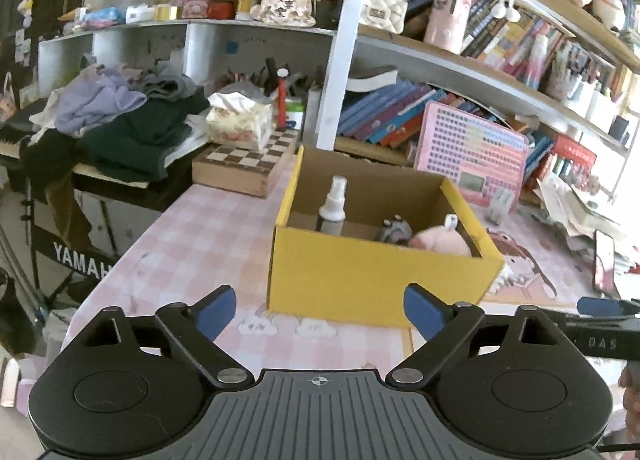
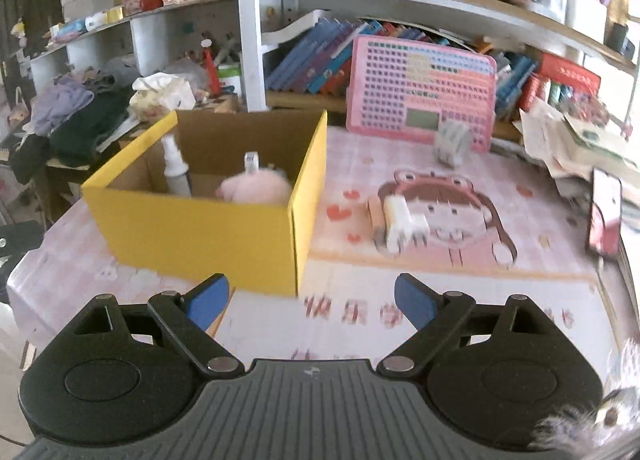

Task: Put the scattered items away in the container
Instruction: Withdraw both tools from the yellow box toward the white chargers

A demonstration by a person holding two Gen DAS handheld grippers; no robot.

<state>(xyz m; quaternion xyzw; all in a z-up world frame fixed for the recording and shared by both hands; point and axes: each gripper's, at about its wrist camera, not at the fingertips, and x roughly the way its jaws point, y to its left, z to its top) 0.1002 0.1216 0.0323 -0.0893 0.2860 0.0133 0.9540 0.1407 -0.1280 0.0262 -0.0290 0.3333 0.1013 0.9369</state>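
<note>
A yellow cardboard box (image 1: 380,280) (image 2: 192,228) stands open on the pink checked tablecloth. Inside it are a white spray bottle (image 1: 332,204) (image 2: 174,164), a pink plush (image 1: 440,242) (image 2: 256,188) and a small grey toy (image 1: 394,230). To the right of the box, on the cartoon mat, lie a white charger plug (image 2: 404,222) and, farther back, a small grey item (image 2: 452,142). My left gripper (image 1: 320,310) hovers in front of the box, open and empty. My right gripper (image 2: 312,302) is open and empty too, near the box's right front corner.
A pink toy keyboard (image 2: 420,88) leans on the bookshelf behind the mat. A phone (image 2: 604,212) and loose papers (image 2: 580,140) lie at the right edge. A chessboard box (image 1: 244,166), a tissue box (image 1: 240,124) and piled clothes (image 1: 120,120) fill the back left.
</note>
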